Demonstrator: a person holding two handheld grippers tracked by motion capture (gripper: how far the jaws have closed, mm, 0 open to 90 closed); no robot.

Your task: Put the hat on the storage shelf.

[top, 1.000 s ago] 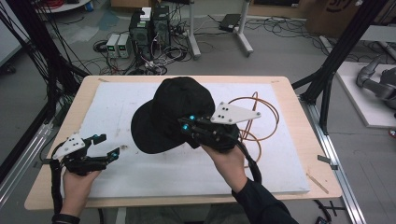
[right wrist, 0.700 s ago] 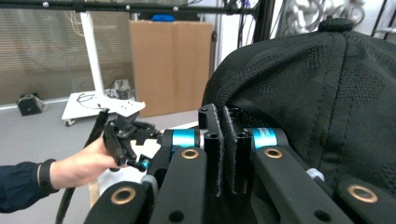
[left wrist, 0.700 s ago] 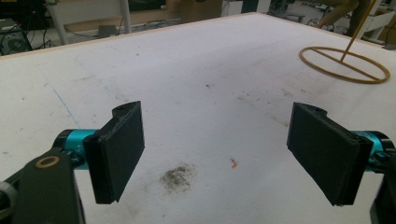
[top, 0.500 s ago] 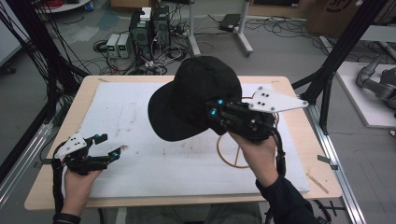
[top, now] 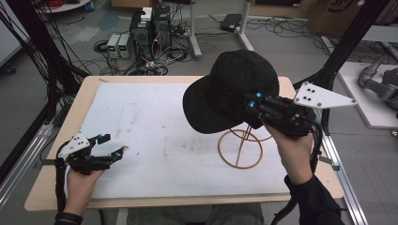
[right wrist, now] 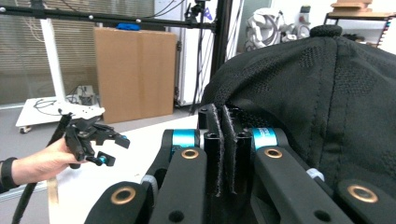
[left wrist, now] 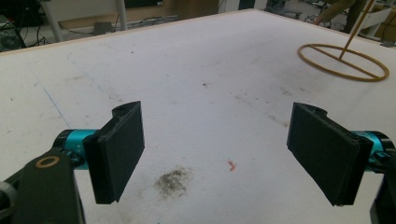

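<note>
Black cap [top: 232, 89] is seen held in the air over the right half of the table, above a wire stand [top: 240, 148] whose ring-shaped base rests on the white sheet; whether cap and stand touch cannot be told, since the cap's brim hides the top of the stand. Between the left gripper [top: 108, 146] and the stand the sheet is bare apart from grey smudges, a dark stain [left wrist: 173, 179] and a small red fleck [left wrist: 231, 164] lying close before the left jaws. A white sheet [top: 141, 122] is laid over a light wooden table [top: 80, 96], edged on both sides by metal rails. Beyond the far edge, electronic boxes [top: 150, 28] and tangled cables are spread on a grey floor, and a brown cardboard panel [right wrist: 135, 70] is seen in the right gripper view. The right gripper [top: 257, 105] is pressed together on the cap's fabric at its rear edge, the crown bulging to the right of the jaws in that gripper's own view. The left gripper is held low at the near left of the table, well apart from the cap, its jaws spread wide with nothing between them.
</note>
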